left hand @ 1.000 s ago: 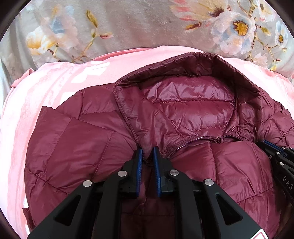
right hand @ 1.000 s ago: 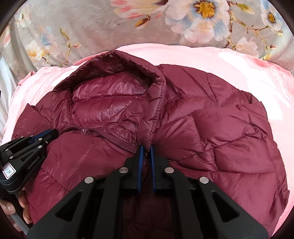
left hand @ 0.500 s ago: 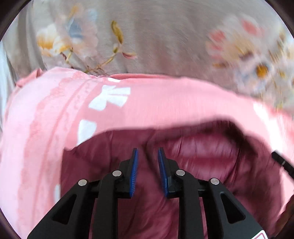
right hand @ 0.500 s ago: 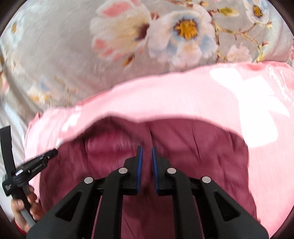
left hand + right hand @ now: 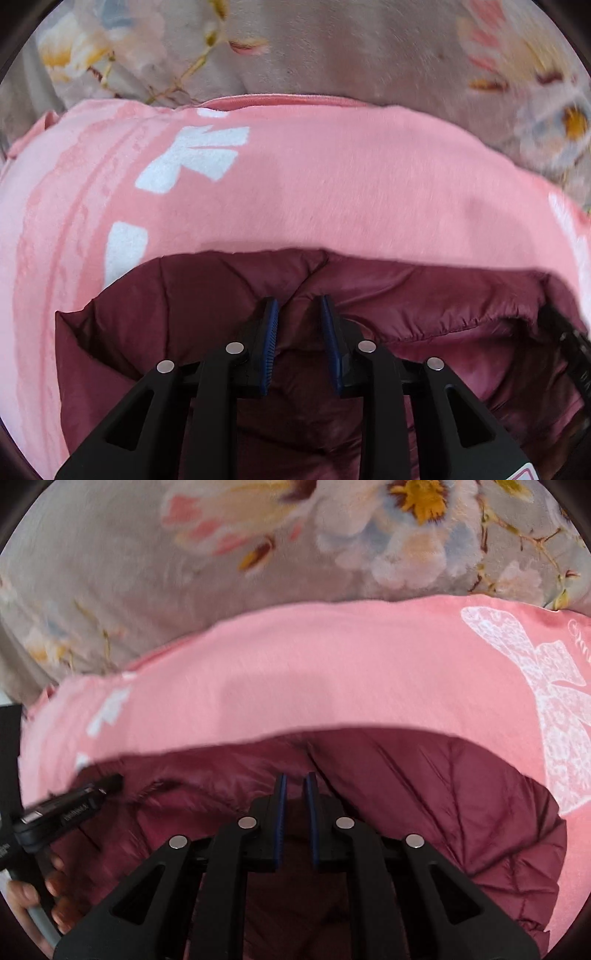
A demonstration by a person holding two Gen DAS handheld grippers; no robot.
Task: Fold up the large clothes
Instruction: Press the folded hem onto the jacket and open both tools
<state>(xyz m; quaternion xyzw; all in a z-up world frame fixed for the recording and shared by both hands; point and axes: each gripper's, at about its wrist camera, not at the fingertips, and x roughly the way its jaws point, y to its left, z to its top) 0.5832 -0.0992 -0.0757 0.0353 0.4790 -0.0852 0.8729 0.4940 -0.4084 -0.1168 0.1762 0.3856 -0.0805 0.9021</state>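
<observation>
A maroon quilted down jacket (image 5: 177, 317) lies on a pink blanket (image 5: 332, 184). It also shows in the right wrist view (image 5: 443, 797). My left gripper (image 5: 297, 306) is shut on a fold of the jacket and holds it raised. My right gripper (image 5: 294, 779) is shut on another fold of the jacket. The left gripper also shows at the left edge of the right wrist view (image 5: 70, 805), held by a hand. The jacket's hood and collar are hidden behind the lifted fabric.
The pink blanket (image 5: 332, 672) has white bow prints (image 5: 546, 686). Behind it lies grey bedding with a floral print (image 5: 258, 535), which also shows in the left wrist view (image 5: 332, 48).
Both grippers have lifted the jacket's near part and carried it forward and up. The hood and collar, in full view a second ago, are now covered by the raised fabric.
</observation>
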